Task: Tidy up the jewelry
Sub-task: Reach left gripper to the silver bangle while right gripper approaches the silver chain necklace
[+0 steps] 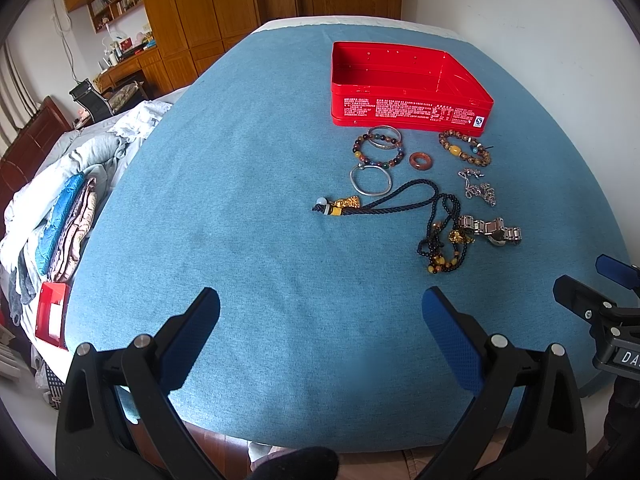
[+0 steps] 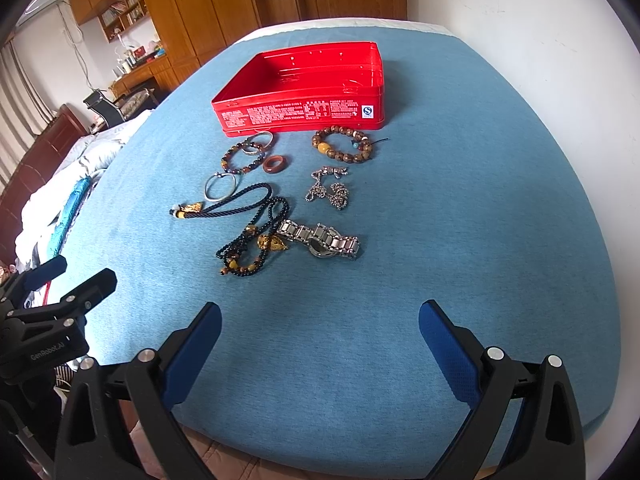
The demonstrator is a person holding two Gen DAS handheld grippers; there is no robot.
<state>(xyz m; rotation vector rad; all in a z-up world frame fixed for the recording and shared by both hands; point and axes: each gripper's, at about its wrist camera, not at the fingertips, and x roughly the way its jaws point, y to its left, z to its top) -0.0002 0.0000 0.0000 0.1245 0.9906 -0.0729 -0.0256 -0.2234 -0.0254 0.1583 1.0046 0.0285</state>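
An open, empty red tin box (image 1: 408, 110) (image 2: 300, 114) stands on the blue cloth. In front of it lie jewelry pieces: a brown bead bracelet (image 1: 464, 148) (image 2: 342, 145), a dark bead bracelet (image 1: 378, 149) (image 2: 242, 158), a red ring (image 1: 421, 160) (image 2: 276, 164), a silver bangle (image 1: 371, 180) (image 2: 220, 187), a silver chain (image 1: 478, 188) (image 2: 330, 190), a black cord necklace (image 1: 384, 204) (image 2: 236, 206), a black bead necklace (image 1: 442, 240) (image 2: 250, 248) and a metal watch (image 1: 494, 233) (image 2: 324, 240). My left gripper (image 1: 320, 312) and right gripper (image 2: 320, 320) are open and empty, near the front edge.
The blue cloth (image 1: 248, 200) (image 2: 460, 220) covers the table. Folded bedding (image 1: 68, 208) and a red carton (image 1: 50, 316) lie to the left. Wooden cabinets (image 1: 208, 4) stand behind, a white wall (image 2: 540, 32) to the right.
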